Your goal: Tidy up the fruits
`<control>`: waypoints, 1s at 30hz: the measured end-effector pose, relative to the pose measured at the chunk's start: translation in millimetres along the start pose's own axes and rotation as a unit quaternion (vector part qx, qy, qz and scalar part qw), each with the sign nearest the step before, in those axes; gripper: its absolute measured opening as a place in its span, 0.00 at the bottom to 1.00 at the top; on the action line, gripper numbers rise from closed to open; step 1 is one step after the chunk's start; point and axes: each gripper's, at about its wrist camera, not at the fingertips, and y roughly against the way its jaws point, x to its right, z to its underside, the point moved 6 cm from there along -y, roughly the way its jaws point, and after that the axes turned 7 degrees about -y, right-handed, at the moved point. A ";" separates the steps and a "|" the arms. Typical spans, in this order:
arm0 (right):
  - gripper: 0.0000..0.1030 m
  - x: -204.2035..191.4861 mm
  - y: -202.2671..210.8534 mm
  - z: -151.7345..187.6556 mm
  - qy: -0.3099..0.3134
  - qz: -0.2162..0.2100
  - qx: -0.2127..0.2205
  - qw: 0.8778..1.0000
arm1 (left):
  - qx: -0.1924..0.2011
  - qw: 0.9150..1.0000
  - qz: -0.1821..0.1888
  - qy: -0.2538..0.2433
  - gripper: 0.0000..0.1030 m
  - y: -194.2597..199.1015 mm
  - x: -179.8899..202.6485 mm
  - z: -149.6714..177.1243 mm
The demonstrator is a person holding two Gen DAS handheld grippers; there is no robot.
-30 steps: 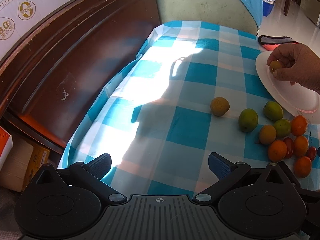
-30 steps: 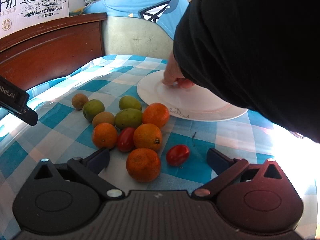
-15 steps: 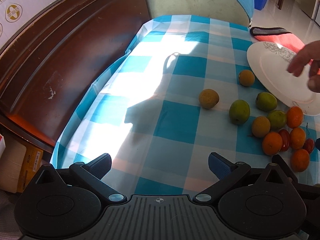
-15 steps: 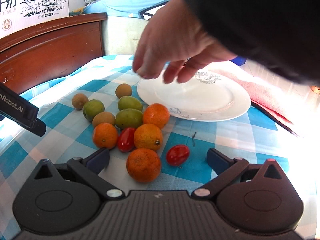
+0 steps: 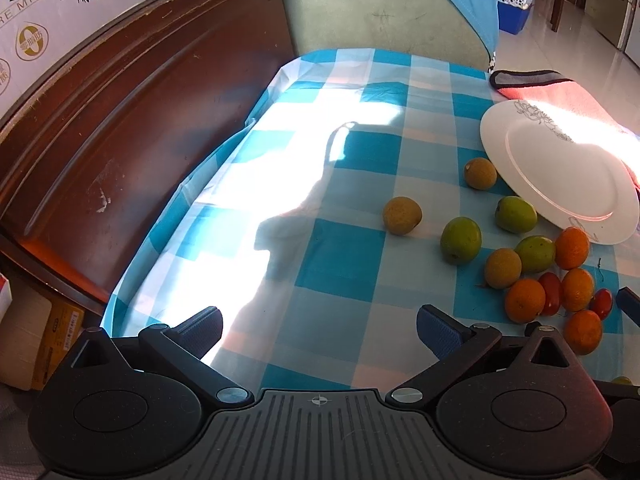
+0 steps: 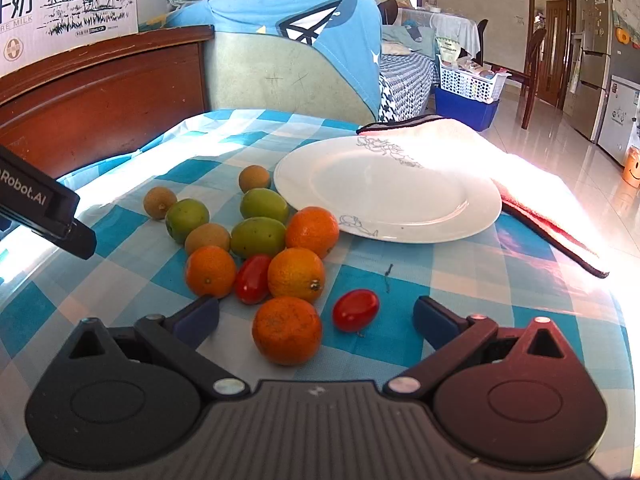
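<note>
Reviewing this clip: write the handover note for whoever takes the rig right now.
Left tongs: open, empty, over bare tablecloth left of the fruit.
Right tongs: open, empty, with the nearest orange and a red tomato between the fingers, ungripped.
White plate: holds nothing.
The other oranges, green fruits, brown fruits and second tomato sit clustered on the cloth by the plate's near-left rim.
Done: nothing sorted. Left: all fruit.

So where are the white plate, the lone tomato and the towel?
white plate (image 6: pixel 400 196): right wrist view, bare centre.
lone cherry tomato (image 6: pixel 355 309): right wrist view, its middle.
towel (image 6: pixel 448 136): right wrist view, sunlit top.
</note>
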 end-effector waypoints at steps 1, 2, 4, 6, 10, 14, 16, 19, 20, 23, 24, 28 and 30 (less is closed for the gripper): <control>0.99 0.2 0.0 -0.1 0.000 0.000 0.000 1.000 | 0.001 1.000 0.000 0.000 1.00 0.2 0.9 -0.4; 0.99 0.1 0.0 -0.1 0.000 0.000 0.000 1.000 | 0.002 1.000 -0.001 -0.001 1.00 0.5 2.0 -0.8; 0.99 -0.4 0.2 0.5 0.000 0.000 0.000 1.000 | 0.005 1.000 0.000 -0.005 1.00 1.1 4.4 -1.2; 0.99 -0.6 0.3 0.8 0.000 0.000 0.000 1.000 | 0.007 1.000 0.002 -0.010 1.00 2.5 6.5 -1.3; 0.99 -0.8 0.5 0.5 0.001 0.001 0.000 1.000 | 0.013 1.000 0.005 -0.008 1.00 5.5 4.6 -3.0; 0.99 -0.7 0.1 -4.1 0.015 -0.006 -0.040 0.999 | 0.014 1.000 0.001 -0.009 1.00 5.6 2.7 -2.8; 0.99 -3.0 1.7 -5.7 0.020 -0.003 -0.067 0.998 | 0.013 1.000 0.000 -0.010 1.00 4.9 2.6 -2.5; 0.99 -7.9 5.1 -6.4 0.027 0.001 -0.112 0.993 | 0.013 1.000 -0.002 -0.012 1.00 4.8 3.3 -1.8; 0.99 -9.1 7.3 -6.3 0.029 -0.001 -0.119 0.992 | 0.014 1.000 -0.003 -0.013 1.00 4.8 3.6 -1.6; 0.99 -10.9 15.7 -5.8 0.030 0.002 -0.135 0.990 | 0.014 1.000 -0.006 -0.017 1.00 4.5 4.4 -0.6; 0.99 -11.2 18.0 -5.8 0.032 0.002 -0.141 0.990 | 0.013 1.000 -0.007 -0.018 1.00 4.3 4.6 -0.1; 0.99 -10.4 29.7 -8.3 0.031 0.011 -0.149 0.988 | 0.015 1.000 -0.008 -0.022 1.00 6.4 7.1 1.1; 0.99 -8.9 36.6 -12.6 0.021 0.006 -0.143 0.989 | 0.020 0.999 -0.009 -0.028 1.00 8.6 9.2 1.2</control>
